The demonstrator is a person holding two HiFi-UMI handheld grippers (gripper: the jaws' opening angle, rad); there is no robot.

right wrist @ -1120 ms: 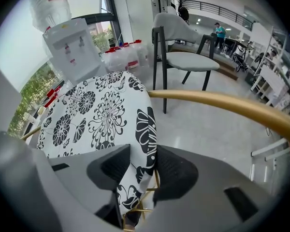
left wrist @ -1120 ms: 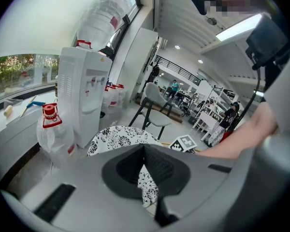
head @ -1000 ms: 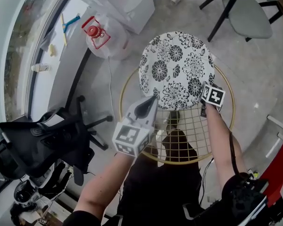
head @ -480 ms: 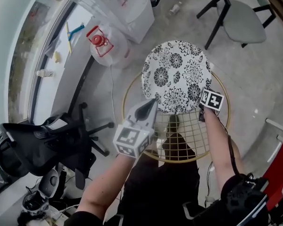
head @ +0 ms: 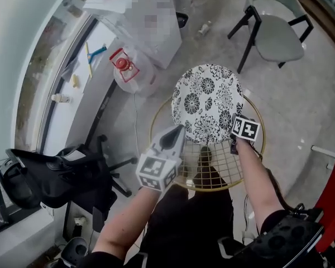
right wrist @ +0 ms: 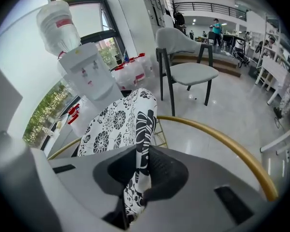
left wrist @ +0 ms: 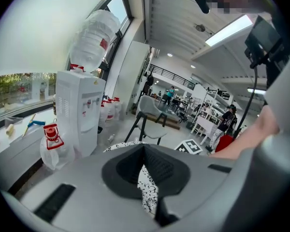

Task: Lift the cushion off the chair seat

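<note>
Head view: the cushion (head: pixel 207 102), round with a black-and-white flower print, sits over the far part of the gold wire chair seat (head: pixel 154 128), and the near part of the wire grid is bare. The left gripper (head: pixel 177 134) meets the cushion's near-left edge and the right gripper (head: pixel 236 128) its near-right edge. Left gripper view: the jaws stand narrow, with a fold of the cushion (left wrist: pixel 147 192) pinched between the pads of the left gripper (left wrist: pixel 148 178); treat this side as gripped. A water dispenser (left wrist: pixel 77 110) and a grey chair (left wrist: pixel 152 111) stand beyond, well apart from the work. Right gripper view: the jaws have just been closing and now stand narrow on the cushion (right wrist: pixel 118 124), whose edge runs up on end between the pads of the right gripper (right wrist: pixel 141 178), above the chair seat's gold rim (right wrist: pixel 222 139). Judged from this, you are in the lift itself, with both grips made and the near edge raised. No view shows whether the far edge is touching the rim. For the next move, raise both grippers together at an even rate, keep both grips firm, and carry the far edge clear of the rim before moving the cushion sideways.
</note>
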